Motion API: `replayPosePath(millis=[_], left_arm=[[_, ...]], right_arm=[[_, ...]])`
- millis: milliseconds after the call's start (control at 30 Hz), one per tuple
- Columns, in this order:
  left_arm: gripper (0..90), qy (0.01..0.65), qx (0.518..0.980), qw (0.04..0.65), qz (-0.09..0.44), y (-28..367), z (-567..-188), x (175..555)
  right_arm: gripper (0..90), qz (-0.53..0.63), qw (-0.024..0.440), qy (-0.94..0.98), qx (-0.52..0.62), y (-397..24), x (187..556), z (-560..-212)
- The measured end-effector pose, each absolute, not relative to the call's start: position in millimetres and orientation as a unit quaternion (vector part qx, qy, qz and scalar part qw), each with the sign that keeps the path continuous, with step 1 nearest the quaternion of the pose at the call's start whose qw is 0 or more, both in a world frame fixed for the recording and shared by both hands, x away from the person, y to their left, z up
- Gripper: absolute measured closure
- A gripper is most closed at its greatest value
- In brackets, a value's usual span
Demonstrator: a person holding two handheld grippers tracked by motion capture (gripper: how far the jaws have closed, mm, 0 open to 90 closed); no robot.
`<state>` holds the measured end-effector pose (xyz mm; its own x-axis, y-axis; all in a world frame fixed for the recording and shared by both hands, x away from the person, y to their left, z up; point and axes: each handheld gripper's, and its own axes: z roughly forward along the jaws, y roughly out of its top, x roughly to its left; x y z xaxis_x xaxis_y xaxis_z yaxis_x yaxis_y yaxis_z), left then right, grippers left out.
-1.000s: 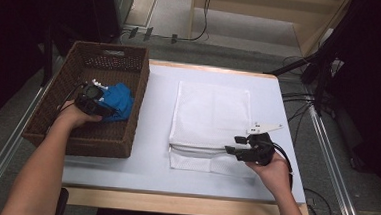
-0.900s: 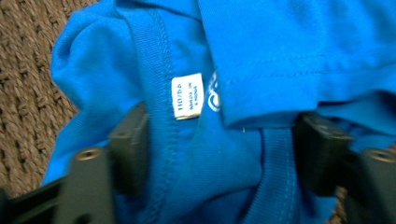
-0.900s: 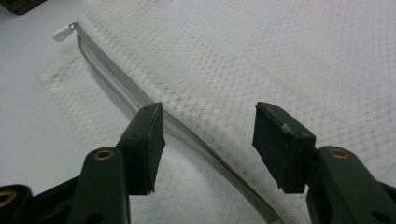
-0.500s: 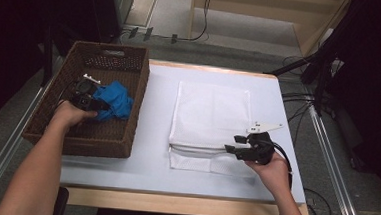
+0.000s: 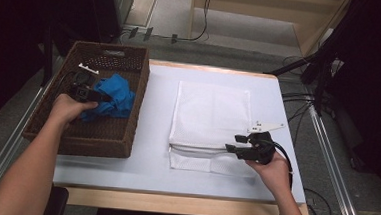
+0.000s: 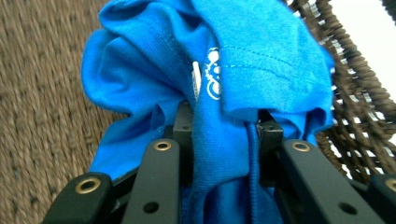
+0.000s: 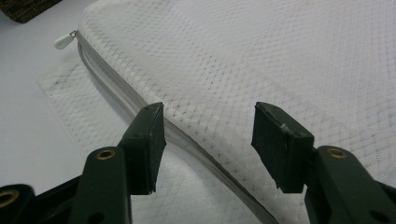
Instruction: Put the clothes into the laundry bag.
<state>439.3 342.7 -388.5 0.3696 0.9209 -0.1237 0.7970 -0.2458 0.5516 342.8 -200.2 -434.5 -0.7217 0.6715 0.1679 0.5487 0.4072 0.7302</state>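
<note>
Dark floor, black cables and a pale wooden platform surround the white table (image 5: pixel 158 115) in the high view. At the left of this frame stands the brown woven wicker basket (image 5: pixel 127 128), and inside it lies the crumpled blue cotton garment (image 5: pixel 116 95). The left gripper (image 5: pixel 91 95) is in the basket and its jaws have just been closing on this cloth. At the centre lies the flat white mesh laundry bag (image 5: pixel 210 114) with its zipper edge toward the bottom of the frame. The right gripper (image 5: pixel 239 144) rests at that edge, lower right of centre.

In the left gripper view the jaws pinch a thick fold of the blue garment (image 6: pixel 261 56), with the basket weave behind it at the left and the right. To lift well, I judge the hand should rise straight up, because the basket wall at the right could catch the hanging cloth.

In the right gripper view the jaws stand open and apart over the mesh bag (image 7: pixel 280 56), one on each side of the grey zipper line (image 7: pixel 116 88); they hold nothing. The small white zipper pull (image 7: pixel 63 41) lies at the upper left.
</note>
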Motion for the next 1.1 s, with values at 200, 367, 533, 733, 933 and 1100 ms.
replayPosePath(millis=[200,367,533,733,933,1100], left_arm=[[70.9,0.552,0.765,0.322,0.081,347,-376,438],[71.7,0.533,0.782,0.314,0.078,346,-369,434],[71.7,0.527,0.781,0.327,0.072,348,-364,431],[71.7,0.525,0.781,0.33,0.075,352,-355,428],[71.7,0.52,0.783,0.332,0.083,353,-335,425],[71.7,0.515,0.785,0.334,0.083,354,-323,422]], right_arm=[[45.8,0.406,0.075,0.834,0.366,-201,343,-434],[45.8,0.41,0.071,0.833,0.364,-201,342,-434],[45.8,0.412,0.068,0.833,0.364,-200,343,-434],[45.8,0.414,0.066,0.833,0.361,-198,343,-435],[51.4,0.412,0.065,0.837,0.353,-193,341,-434],[59.5,0.414,0.055,0.838,0.351,-188,339,-432]])
